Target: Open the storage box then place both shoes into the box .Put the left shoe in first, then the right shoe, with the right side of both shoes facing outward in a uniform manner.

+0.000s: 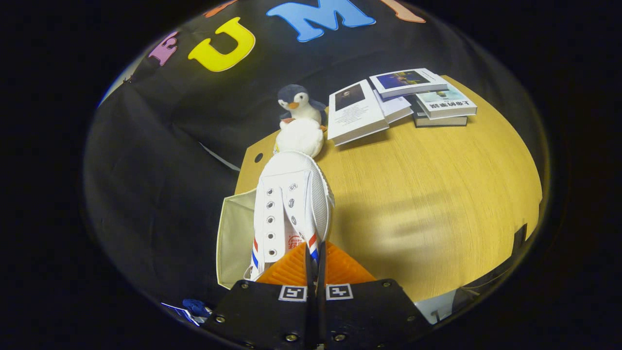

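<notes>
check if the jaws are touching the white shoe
Touching. The gripper view shows the gripper with its jaws closed together on the rear edge of the white shoe, lifted above the table.

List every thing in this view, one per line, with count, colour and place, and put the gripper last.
shoe: one, white with red and blue stripes, held by its edge between the fingers, toe pointing away
storage box: one, cream, beside the shoe at the table's edge
toy penguin: one, grey and white, just beyond the shoe's toe
books: several, mostly white covers, piled at the far side of the table
table: one, light wood, under everything
gripper: one, fingers closed on the shoe's edge
</notes>
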`<state>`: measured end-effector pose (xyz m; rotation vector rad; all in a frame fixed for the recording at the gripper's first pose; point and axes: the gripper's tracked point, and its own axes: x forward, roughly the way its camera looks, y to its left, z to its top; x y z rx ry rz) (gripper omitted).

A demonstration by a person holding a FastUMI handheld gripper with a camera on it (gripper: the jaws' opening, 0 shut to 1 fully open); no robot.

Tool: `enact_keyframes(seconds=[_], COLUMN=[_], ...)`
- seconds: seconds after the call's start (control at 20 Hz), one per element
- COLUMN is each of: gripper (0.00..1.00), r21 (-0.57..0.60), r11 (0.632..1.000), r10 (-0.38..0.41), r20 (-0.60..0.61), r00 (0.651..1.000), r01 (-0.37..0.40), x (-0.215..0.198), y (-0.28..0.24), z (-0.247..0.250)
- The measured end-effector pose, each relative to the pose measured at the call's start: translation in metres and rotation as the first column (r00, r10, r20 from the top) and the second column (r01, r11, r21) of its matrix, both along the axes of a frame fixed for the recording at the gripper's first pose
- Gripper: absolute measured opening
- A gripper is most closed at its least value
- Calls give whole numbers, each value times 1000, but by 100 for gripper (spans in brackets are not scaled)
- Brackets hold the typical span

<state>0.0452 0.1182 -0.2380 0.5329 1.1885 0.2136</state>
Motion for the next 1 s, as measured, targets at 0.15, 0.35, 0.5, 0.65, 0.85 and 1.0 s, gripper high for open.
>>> enact_keyframes(seconds=[0.15,0.35,0.5,0.65,0.85,1.0], gripper=[0,0,0,0,0,13], r21=[19,22,16,-22,-53,-23], r11=[1000,998,997,995,994,994], r10=[21,52,73,95,95,104], r20=[4,2,-8,-17,-32,-12], r00=[1000,999,997,995,995,995], r01=[-21,-52,-72,-95,-97,-104], x=[7,8,5,2,-1,1], y=[31,64,85,96,106,115], z=[7,6,0,-11,-23,-24])
